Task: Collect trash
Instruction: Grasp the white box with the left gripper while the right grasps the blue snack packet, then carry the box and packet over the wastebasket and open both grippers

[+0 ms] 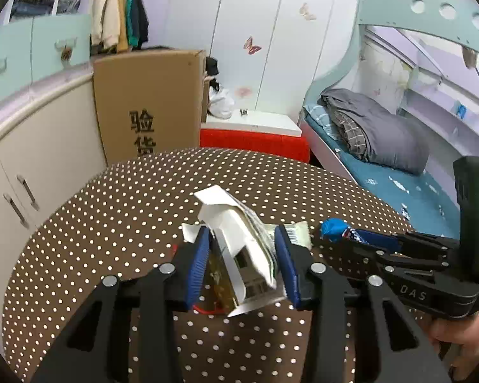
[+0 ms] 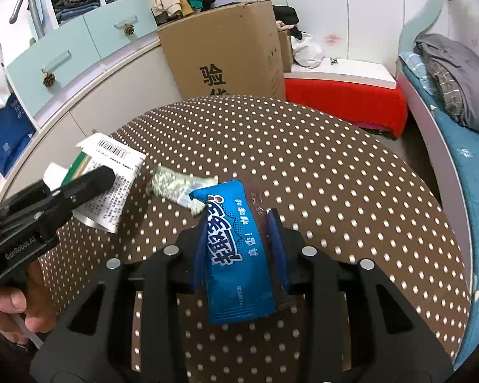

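A crumpled white paper carton [image 1: 236, 223] with printed text stands between the blue pads of my left gripper [image 1: 241, 233], which press on its sides. In the right wrist view the carton [image 2: 111, 191] sticks out past the left gripper [image 2: 95, 175]. My right gripper [image 2: 238, 215] is shut on a blue snack wrapper [image 2: 236, 255] with white lettering, held lengthwise. The left wrist view has the right gripper [image 1: 351, 236] at the right with the wrapper [image 1: 333, 228] bunched at its tips. A pale green-white packet [image 2: 175, 185] lies on the table between both grippers.
The round table has a brown cloth with white dots [image 2: 335, 175]. Behind it are a tall cardboard box [image 2: 226, 51], a red-covered bench [image 2: 345, 99] and a pale cabinet [image 1: 32, 146]. A bed [image 1: 383, 166] runs along the right. A hand [image 2: 12, 306] holds the left gripper.
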